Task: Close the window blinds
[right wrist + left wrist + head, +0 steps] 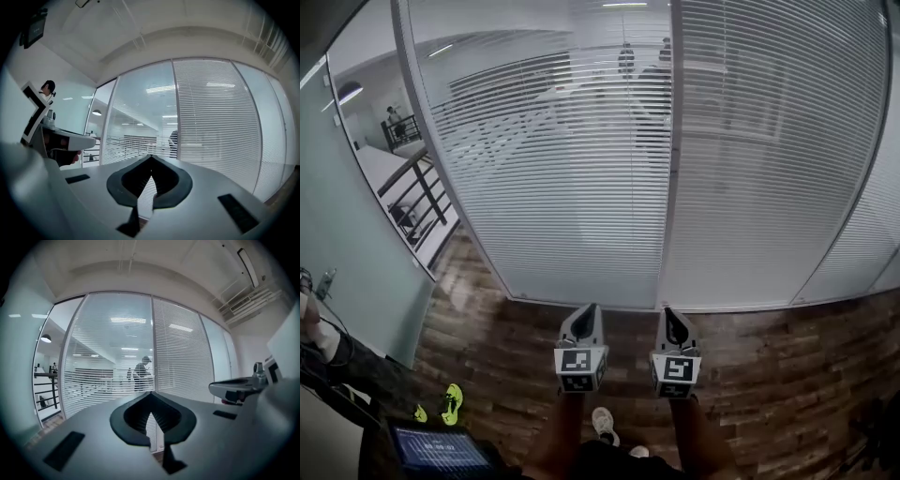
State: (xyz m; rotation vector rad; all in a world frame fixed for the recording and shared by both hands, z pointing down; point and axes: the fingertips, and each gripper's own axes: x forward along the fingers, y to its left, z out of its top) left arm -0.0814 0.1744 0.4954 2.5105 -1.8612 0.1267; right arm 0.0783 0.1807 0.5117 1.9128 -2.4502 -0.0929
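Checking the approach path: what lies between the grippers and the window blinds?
Nothing stands there; the head view shows only wooden floor between the left gripper, the right gripper and the blinds.

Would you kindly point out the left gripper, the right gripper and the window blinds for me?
left gripper [588,311], head view, at its closed jaw tips.
right gripper [671,315], head view, at its closed jaw tips.
window blinds [572,169], head view, on the slats of the left panel.
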